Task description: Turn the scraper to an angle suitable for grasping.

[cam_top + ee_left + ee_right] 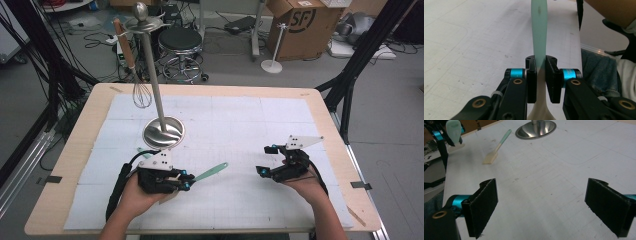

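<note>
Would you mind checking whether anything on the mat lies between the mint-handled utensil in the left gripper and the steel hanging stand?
Nothing visible does. The left gripper is shut on the mint-handled utensil, and only bare mat separates it from the stand, where a whisk hangs.

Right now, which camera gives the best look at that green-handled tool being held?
The left gripper view: the tool fills its centre, its handle clamped between the left gripper jaws. The high view shows the green handle sticking out of that gripper, small. The right gripper view catches just its rounded green end, far off.
</note>
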The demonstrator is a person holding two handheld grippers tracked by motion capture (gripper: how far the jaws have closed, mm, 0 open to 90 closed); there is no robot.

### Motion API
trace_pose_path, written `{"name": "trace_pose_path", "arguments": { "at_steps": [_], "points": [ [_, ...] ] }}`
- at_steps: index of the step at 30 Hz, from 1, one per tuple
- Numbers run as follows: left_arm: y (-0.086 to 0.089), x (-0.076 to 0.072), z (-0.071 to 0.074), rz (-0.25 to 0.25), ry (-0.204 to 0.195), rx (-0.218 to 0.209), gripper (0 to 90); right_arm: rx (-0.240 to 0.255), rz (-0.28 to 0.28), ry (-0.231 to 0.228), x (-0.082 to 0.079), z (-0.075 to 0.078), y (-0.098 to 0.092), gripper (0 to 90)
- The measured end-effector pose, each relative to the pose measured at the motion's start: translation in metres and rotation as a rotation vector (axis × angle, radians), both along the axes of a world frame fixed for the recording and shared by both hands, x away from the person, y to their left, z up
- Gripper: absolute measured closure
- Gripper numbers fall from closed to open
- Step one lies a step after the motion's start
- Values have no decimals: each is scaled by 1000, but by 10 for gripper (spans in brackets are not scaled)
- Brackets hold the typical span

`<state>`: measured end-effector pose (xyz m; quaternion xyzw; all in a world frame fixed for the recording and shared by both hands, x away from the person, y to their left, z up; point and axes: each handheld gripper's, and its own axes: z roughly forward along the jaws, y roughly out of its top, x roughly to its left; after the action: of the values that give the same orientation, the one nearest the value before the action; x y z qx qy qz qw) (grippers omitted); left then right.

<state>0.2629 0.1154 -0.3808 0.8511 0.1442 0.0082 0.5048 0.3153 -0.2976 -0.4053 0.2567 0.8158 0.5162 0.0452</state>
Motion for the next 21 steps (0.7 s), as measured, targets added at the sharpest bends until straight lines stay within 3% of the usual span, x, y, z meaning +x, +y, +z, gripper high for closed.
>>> {"name": "trace_pose_path", "arguments": {
  "at_steps": [5,12,21],
  "points": [
    [4,-1,4,-3,3,-45,806,-4,3,2,-1,0,1,111],
    [8,-1,8,0,-3,-60,806,-7,7,-6,-1,0,1,111],
    [15,4,21,-8,-15,-142,805,-3,-2,1,-3,1,-1,111]
  ]
}}
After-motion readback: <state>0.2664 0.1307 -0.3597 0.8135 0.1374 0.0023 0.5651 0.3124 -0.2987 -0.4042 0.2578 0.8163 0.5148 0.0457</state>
